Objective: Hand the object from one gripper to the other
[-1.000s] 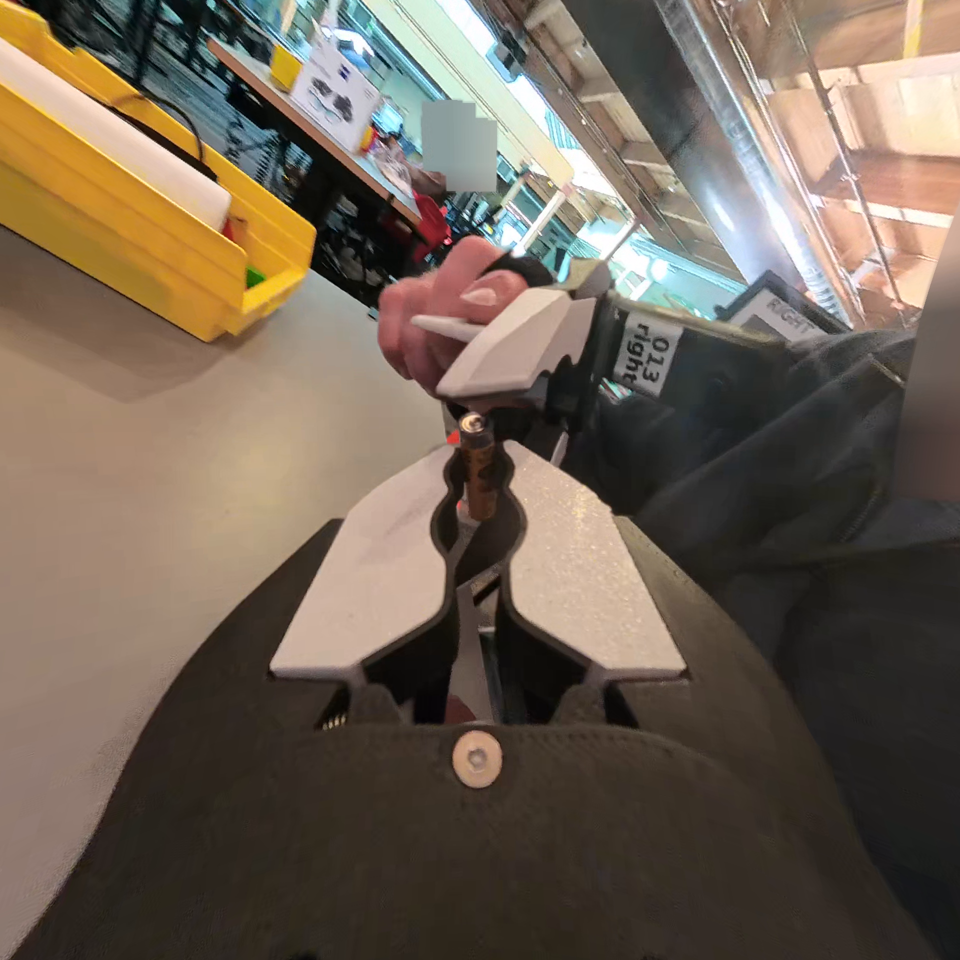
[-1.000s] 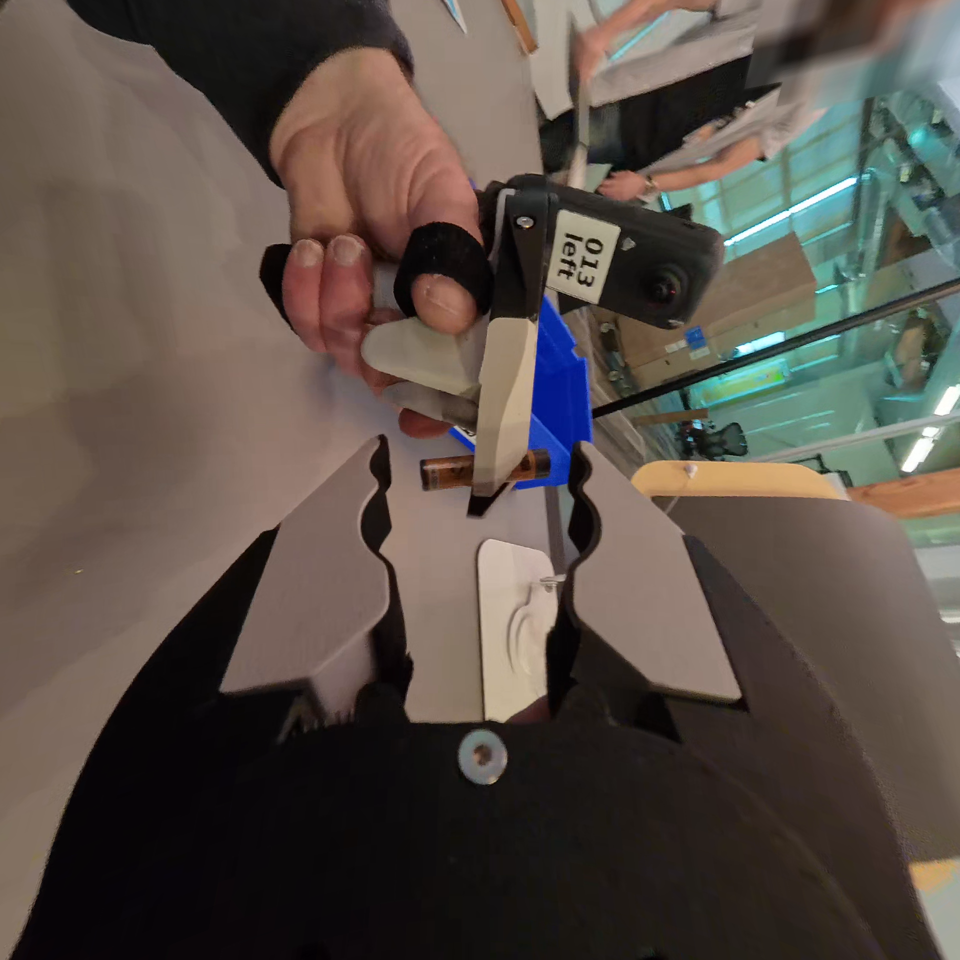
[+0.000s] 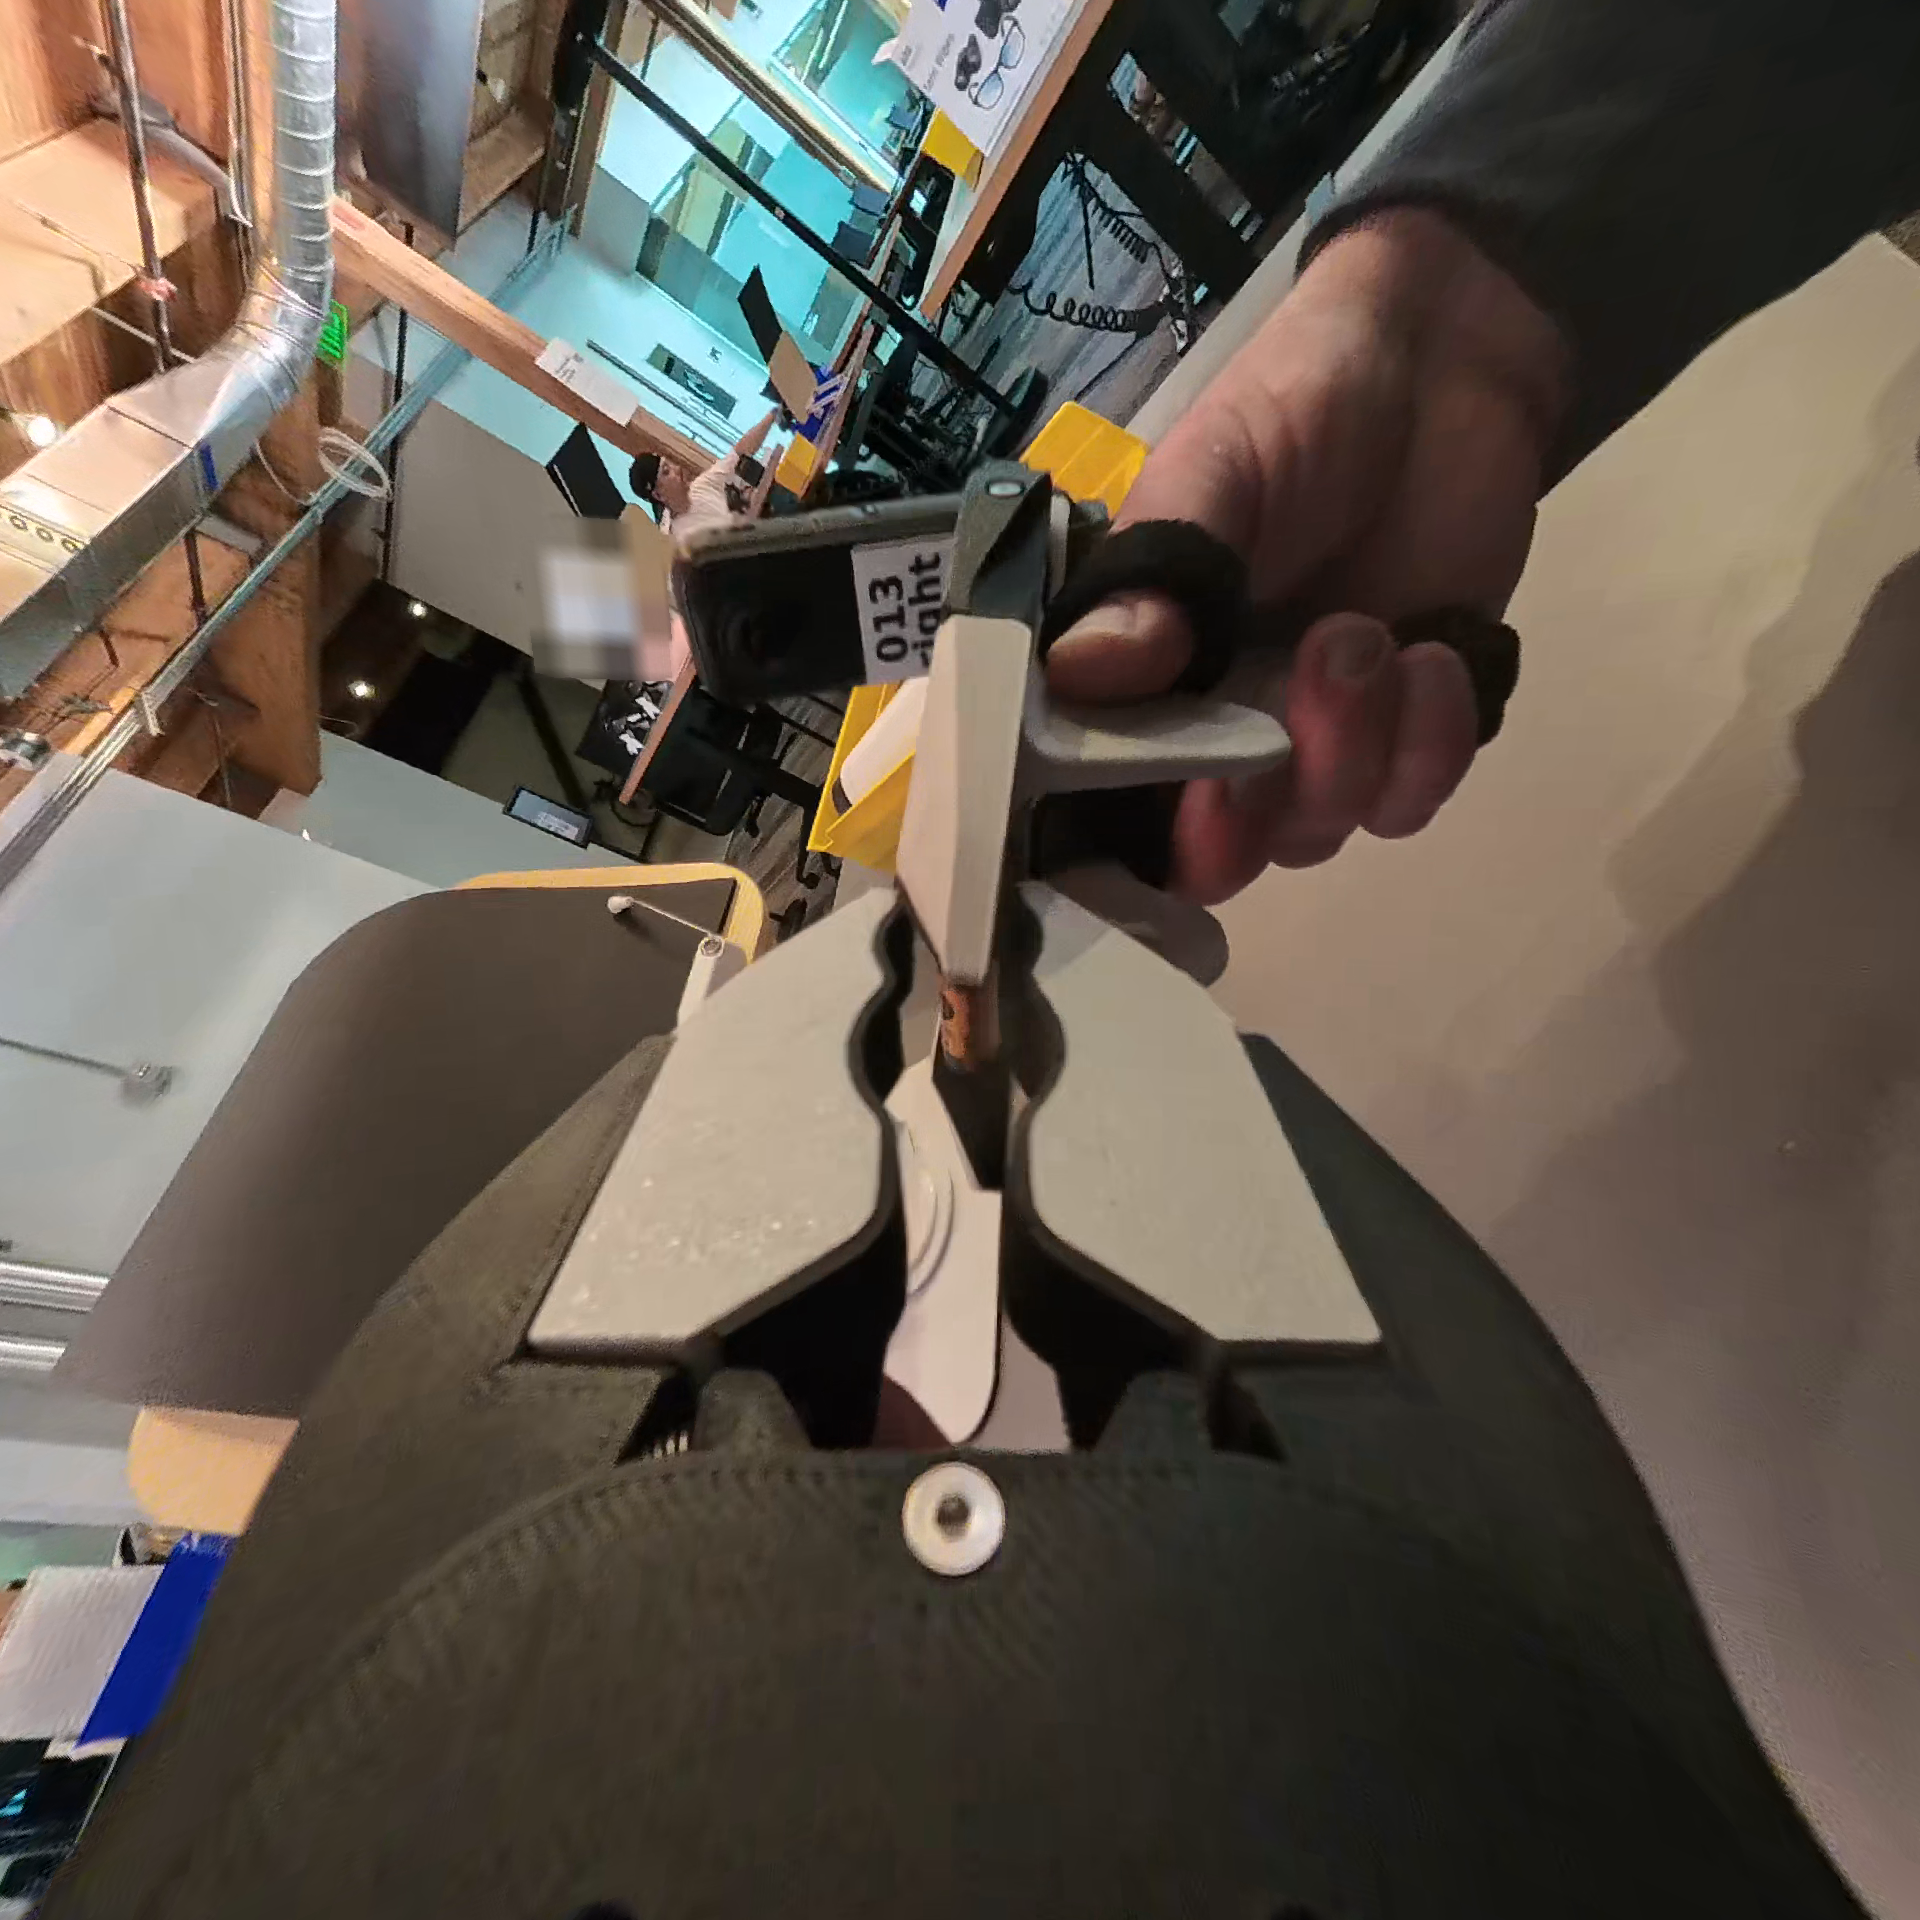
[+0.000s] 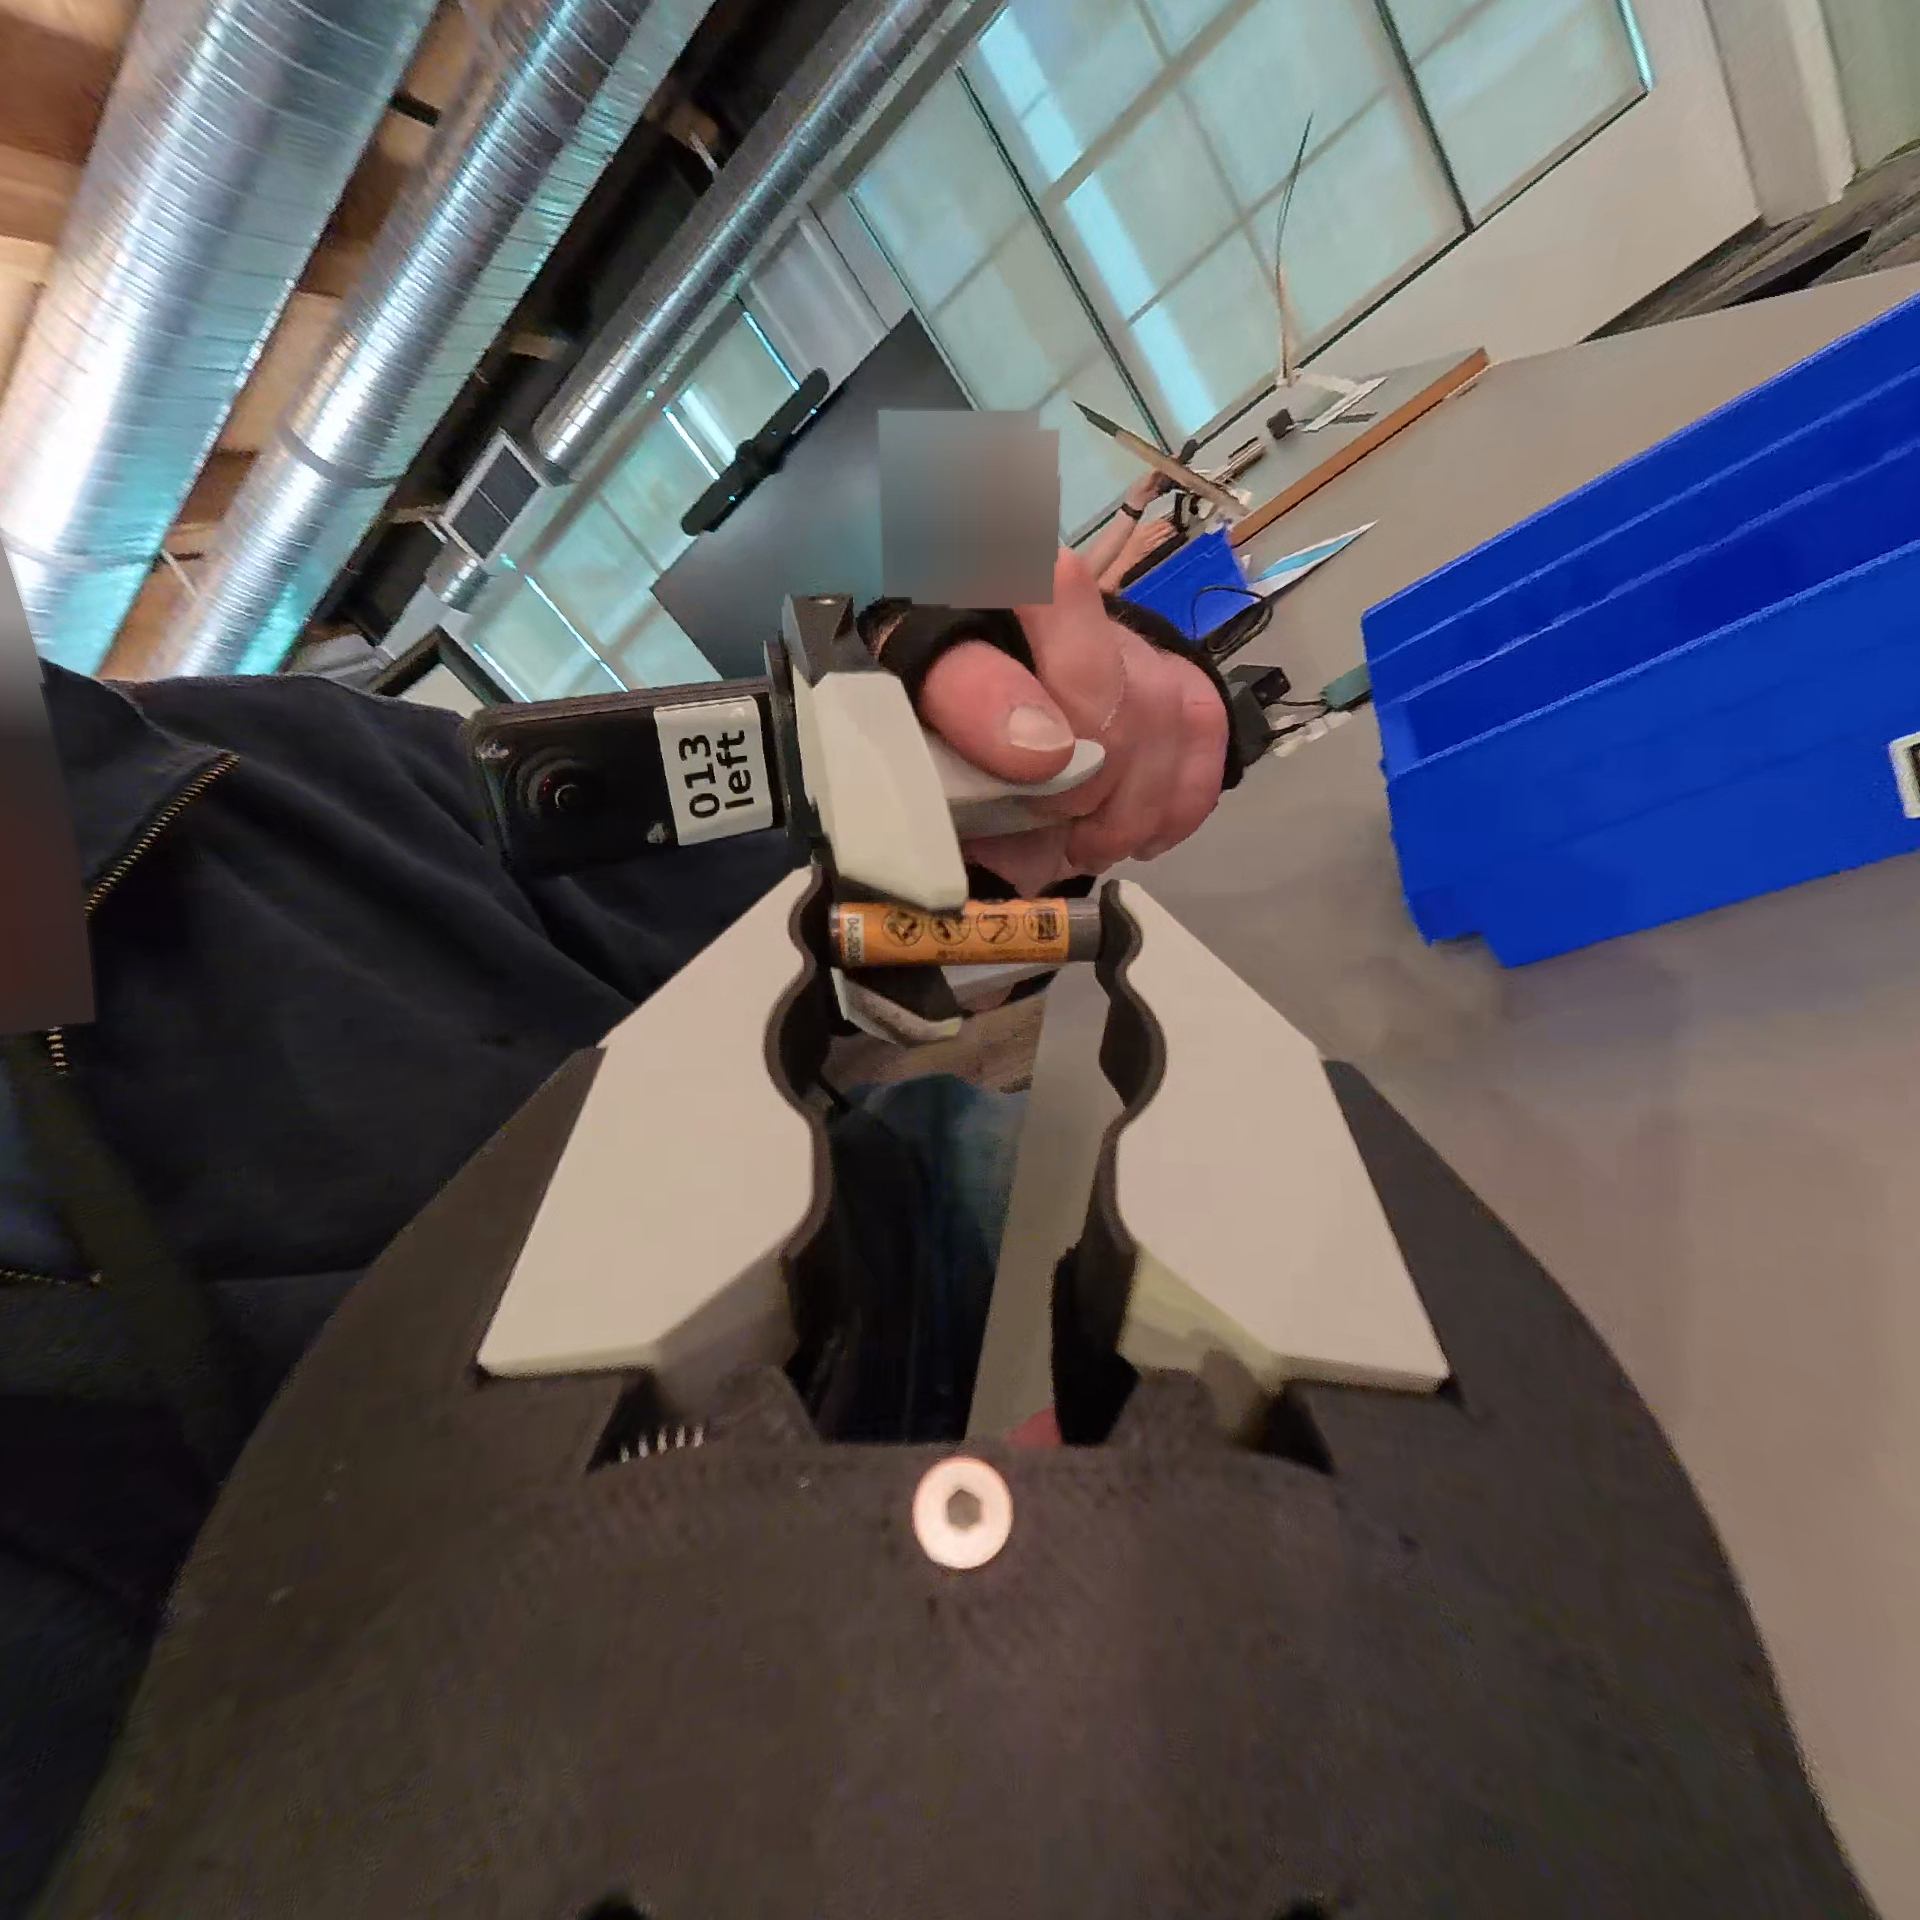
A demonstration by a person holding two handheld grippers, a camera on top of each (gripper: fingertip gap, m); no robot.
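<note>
- The battery [image 4: 961,933] is up in the air, over the edge of the grey table [image 4: 1558,1195]. It is orange with dark ends.
- My right gripper [image 4: 961,914] has it. The fingers press on its two ends, one finger at each end, right at the tips.
- My left gripper [image 3: 961,935] is around the battery too, with one finger on each long side. Its fingers are a little apart. In the left wrist view I see a thin gap beside the battery.
- The two grippers cross each other, so the four fingers make a box around the battery.
- My right hand [image 3: 1351,582] squeezes the right gripper's handle. My left hand [image 4: 1122,748] holds the other handle.
- A blue bin [image 4: 1662,665] sits on the table, well away from the battery.
- A yellow bin [image 3: 862,821] shows behind the right gripper, farther off.
</note>
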